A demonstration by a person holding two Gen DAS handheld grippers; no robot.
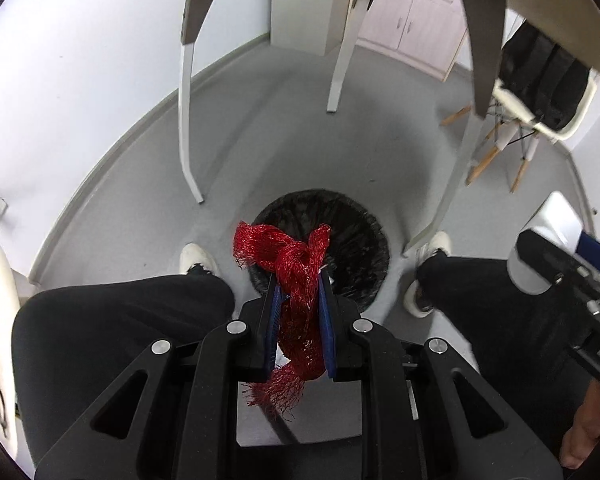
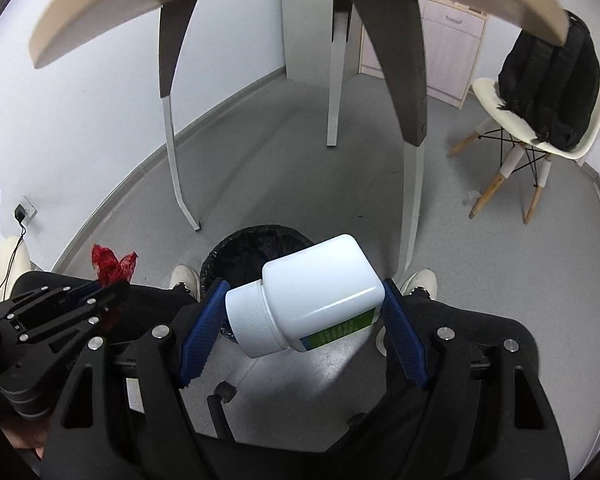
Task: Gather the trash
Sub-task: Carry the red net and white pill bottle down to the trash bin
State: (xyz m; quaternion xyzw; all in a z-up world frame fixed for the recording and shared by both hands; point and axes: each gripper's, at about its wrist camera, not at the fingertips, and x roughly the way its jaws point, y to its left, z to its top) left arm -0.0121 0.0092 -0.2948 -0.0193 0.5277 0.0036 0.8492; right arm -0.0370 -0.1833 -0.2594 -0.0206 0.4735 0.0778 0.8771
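My left gripper (image 1: 299, 280) is shut on a twisted red mesh net (image 1: 296, 268), which sticks out past the blue pads and hangs behind them too. Below it on the floor stands a round bin with a black liner (image 1: 352, 232), between the person's feet. My right gripper (image 2: 304, 292) is shut on a white plastic bottle (image 2: 320, 280) lying sideways, its screw cap (image 2: 252, 320) to the left and a green label underneath. The bin (image 2: 252, 244) shows just beyond the bottle. The left gripper (image 2: 112, 284) with the red net (image 2: 112, 266) appears at the left of the right wrist view; the right gripper and bottle (image 1: 540, 240) at the right of the left one.
A seated person's black-trousered knees (image 1: 120, 320) and white shoes (image 1: 196, 258) flank the bin. A table's rim (image 2: 100, 12) and white legs (image 1: 188, 120) stand ahead. A white chair (image 2: 540, 132) carries a black backpack (image 2: 552, 80) at the right. A wall socket with charger (image 2: 22, 212) is at the left.
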